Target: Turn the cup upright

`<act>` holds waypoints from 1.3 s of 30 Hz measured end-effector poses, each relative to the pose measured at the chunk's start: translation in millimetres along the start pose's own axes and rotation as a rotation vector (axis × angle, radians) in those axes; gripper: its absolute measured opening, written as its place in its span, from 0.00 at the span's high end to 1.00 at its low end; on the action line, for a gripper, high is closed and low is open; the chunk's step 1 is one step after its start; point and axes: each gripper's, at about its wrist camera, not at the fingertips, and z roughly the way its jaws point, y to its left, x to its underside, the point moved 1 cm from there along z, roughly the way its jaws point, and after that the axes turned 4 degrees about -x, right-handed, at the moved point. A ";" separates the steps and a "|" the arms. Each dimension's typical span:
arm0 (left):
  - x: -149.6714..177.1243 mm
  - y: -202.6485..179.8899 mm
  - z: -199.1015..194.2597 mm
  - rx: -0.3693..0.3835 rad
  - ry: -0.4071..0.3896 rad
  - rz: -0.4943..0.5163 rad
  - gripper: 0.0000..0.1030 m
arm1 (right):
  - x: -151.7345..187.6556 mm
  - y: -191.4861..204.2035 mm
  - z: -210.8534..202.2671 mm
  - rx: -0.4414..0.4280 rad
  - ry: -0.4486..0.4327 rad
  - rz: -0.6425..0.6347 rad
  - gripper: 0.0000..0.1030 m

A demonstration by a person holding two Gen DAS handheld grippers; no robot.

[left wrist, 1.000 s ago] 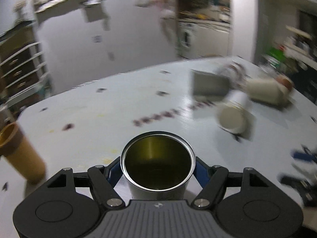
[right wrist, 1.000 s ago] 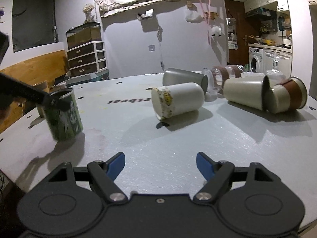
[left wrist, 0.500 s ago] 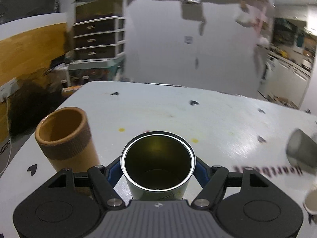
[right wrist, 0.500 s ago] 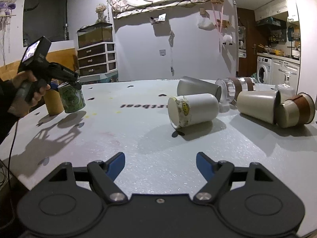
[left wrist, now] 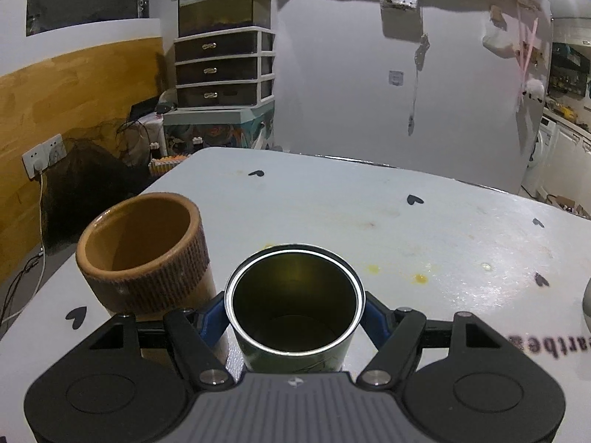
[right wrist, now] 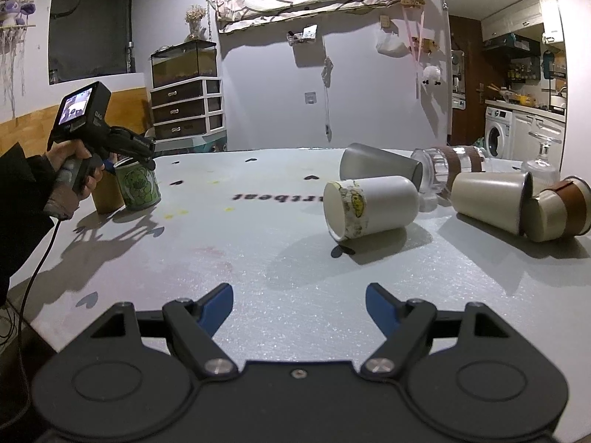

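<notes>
Left tongs (left wrist: 294, 312) grip a green, cartoon-printed metal cup with a bright steel rim (left wrist: 293, 304), blue pads pressed against its sides; the cup stands upright, mouth up, at the near left of the pale grey bench (left wrist: 424, 229). In the right wrist view the same cup (right wrist: 137, 188) appears at the far left of the bench (right wrist: 258, 258), its base down on or just over the surface — contact cannot be told — with the left tongs (right wrist: 142, 157) closed on its upper part and the person's left hand (right wrist: 72, 164) around the black handle.

Just beside the green cup, on its left, stands an upright tan ceramic cup with a ribbed brown band (left wrist: 144, 254); whether the two touch cannot be told.

Right tongs (right wrist: 299, 304) are spread wide and hold nothing, hovering over the near edge of the bench.

At the right of the bench lie several tipped-over vessels:
- a white cup with a yellow-patterned rim band (right wrist: 371, 206), on its side, mouth toward the camera;
- a grey metal tumbler (right wrist: 378, 166) on its side behind it;
- a clear glass jar with a brown band (right wrist: 443, 170);
- a cream cup (right wrist: 491, 199) lying on its side;
- a cream cup with a brown sleeve (right wrist: 557, 214) — the farthest right.

Black heart marks and mirrored lettering (right wrist: 277, 196) dot the bench top. A stack of dark drawers (right wrist: 186, 112) stands against the far wall.
</notes>
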 end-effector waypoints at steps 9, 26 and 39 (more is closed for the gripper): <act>8.5 -6.2 -22.5 0.011 -0.042 0.027 0.06 | -7.4 4.0 2.1 -0.012 -0.014 -0.011 0.22; 94.9 -5.6 -183.0 0.174 -0.229 0.041 0.00 | -45.1 26.7 3.3 -0.055 -0.115 -0.068 0.19; 155.7 -13.5 -217.7 0.151 -0.243 0.093 0.00 | -45.8 29.6 6.3 -0.048 -0.114 -0.061 0.07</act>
